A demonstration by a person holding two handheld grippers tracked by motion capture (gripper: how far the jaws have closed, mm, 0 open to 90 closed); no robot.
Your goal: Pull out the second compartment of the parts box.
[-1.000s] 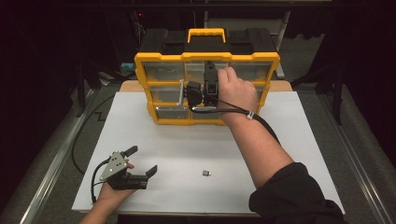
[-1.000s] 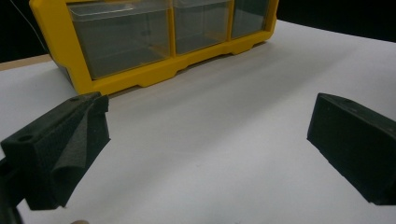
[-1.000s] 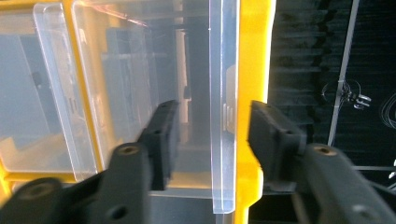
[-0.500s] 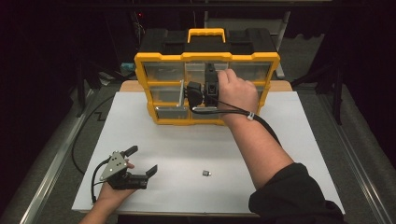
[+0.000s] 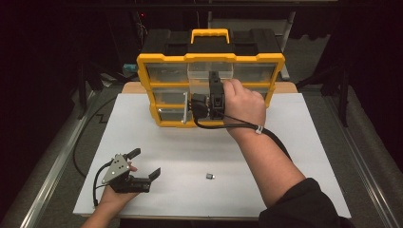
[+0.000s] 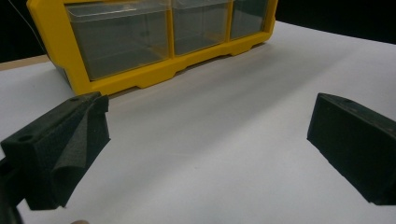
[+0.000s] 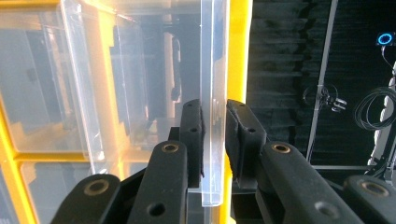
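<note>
In the high view, one yellow plastic organiser cabinet with a black top and a yellow carry handle (image 5: 210, 90) stands at the far edge of a white table sheet (image 5: 304, 142). No brand, label or writing can be read on it. Its front shows three rows of clear drawers; the exact number of drawers cannot be told. The upper middle clear plastic drawer (image 5: 209, 70) sticks out from the front. The right gripper (image 5: 214, 97), held in the person's right hand (image 5: 244, 102), is up against the cabinet front just below that drawer. One small dark object (image 5: 210, 176) lies alone on the sheet, well apart from the cabinet. The left gripper (image 5: 145, 164), with its grey three-cornered plate, rests near the sheet's near left corner, jaws spread apart.

In the left gripper view, its two black foam-padded jaws stand wide, with bare white sheet between them. The cabinet's bottom row shows three clear drawers; they look empty.

In the right gripper view, the two black jaws are pressed onto a clear plastic drawer wall (image 7: 212, 140), one pad on each face, with the yellow frame just behind it.
</note>
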